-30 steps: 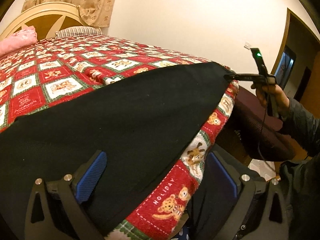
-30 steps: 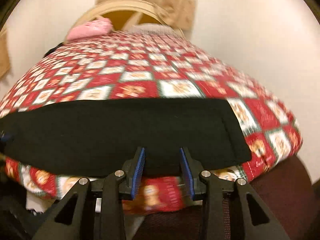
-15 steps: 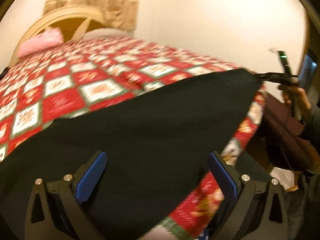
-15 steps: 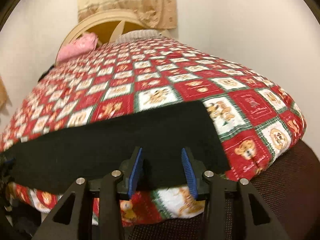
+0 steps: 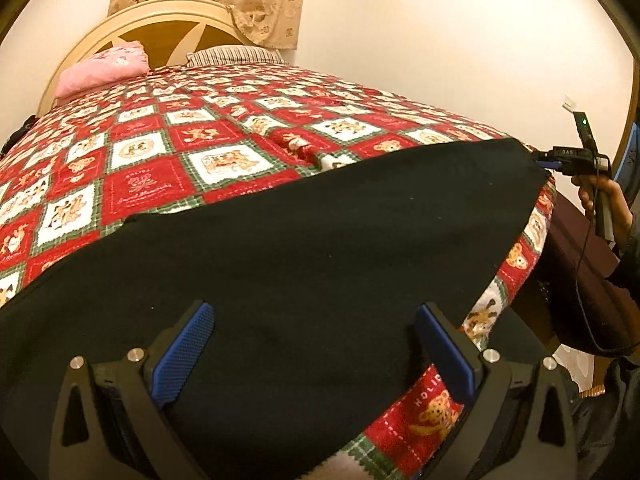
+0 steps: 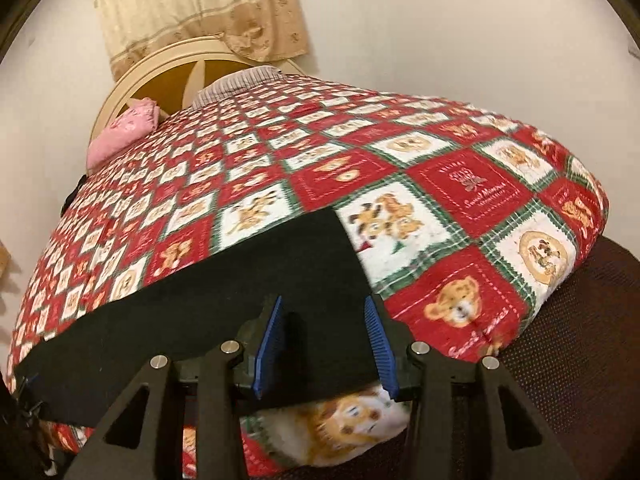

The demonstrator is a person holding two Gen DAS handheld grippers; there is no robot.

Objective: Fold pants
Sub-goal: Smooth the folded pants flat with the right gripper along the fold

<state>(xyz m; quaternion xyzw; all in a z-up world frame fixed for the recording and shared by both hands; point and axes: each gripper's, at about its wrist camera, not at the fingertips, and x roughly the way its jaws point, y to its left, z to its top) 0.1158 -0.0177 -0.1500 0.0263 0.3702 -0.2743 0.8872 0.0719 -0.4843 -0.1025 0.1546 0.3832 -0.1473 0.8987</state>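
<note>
lying flat across the bed's (image 5: 168, 168) foot edge, the black pants (image 5: 320, 248) awaited folding; left hand-held gripper (image 5: 316, 354) gaped wide, right hand-held gripper (image 6: 326, 346) narrower, neither holding cloth; next move needs gripping both ends.

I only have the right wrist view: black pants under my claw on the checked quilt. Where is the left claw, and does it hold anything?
Observer: The left claw is open, its blue pads wide apart over the black pants, gripping nothing.
Operator: Is the fabric flat on that side?
Observer: Yes. In the left wrist view the pants lie smooth across the quilt, with no bunching that I can see.
Operator: Can you see my right claw from there?
Observer: Yes. The right claw sits at the pants' far right corner, held in a hand beside the bed.
</note>
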